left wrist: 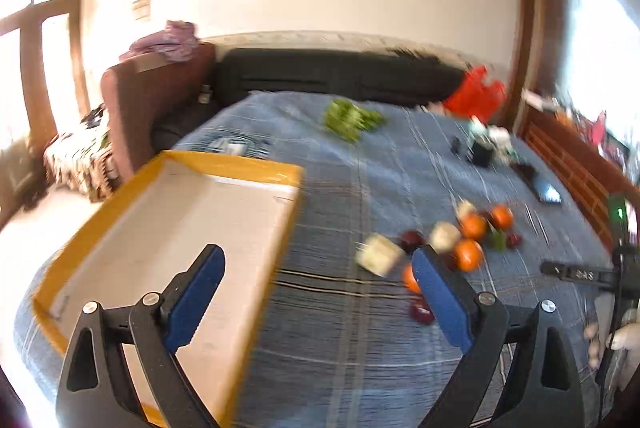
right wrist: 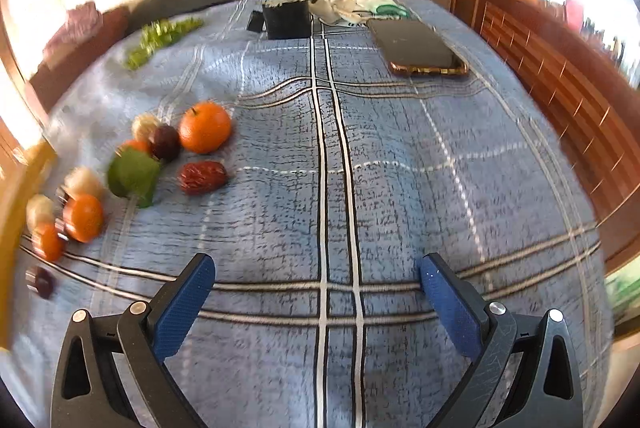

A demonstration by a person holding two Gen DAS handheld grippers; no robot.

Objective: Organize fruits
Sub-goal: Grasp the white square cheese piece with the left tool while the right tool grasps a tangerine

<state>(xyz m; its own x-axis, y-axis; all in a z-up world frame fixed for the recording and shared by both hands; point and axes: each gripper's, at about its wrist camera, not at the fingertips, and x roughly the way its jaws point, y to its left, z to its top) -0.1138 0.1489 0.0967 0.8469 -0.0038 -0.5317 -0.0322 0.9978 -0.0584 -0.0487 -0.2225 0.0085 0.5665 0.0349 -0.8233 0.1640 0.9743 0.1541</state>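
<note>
The left gripper point(left wrist: 318, 268) stands wide open with nothing between its blue pads, over the blue plaid cloth point(left wrist: 340, 328). A yellow-rimmed tray point(left wrist: 236, 166) lies at its ten o'clock, bare inside. The fruits point(left wrist: 464, 240) – oranges, dark plums, pale pieces – cluster at two o'clock, off the tray.

The right gripper point(right wrist: 318, 270) is open too, empty, above bare cloth. From it the fruits sit at nine to ten o'clock – an orange point(right wrist: 205, 127), a red date point(right wrist: 202, 177), a green leaf point(right wrist: 134, 174). A phone point(right wrist: 416, 46) lies at one o'clock, a black cup point(right wrist: 287, 16) at twelve.
</note>
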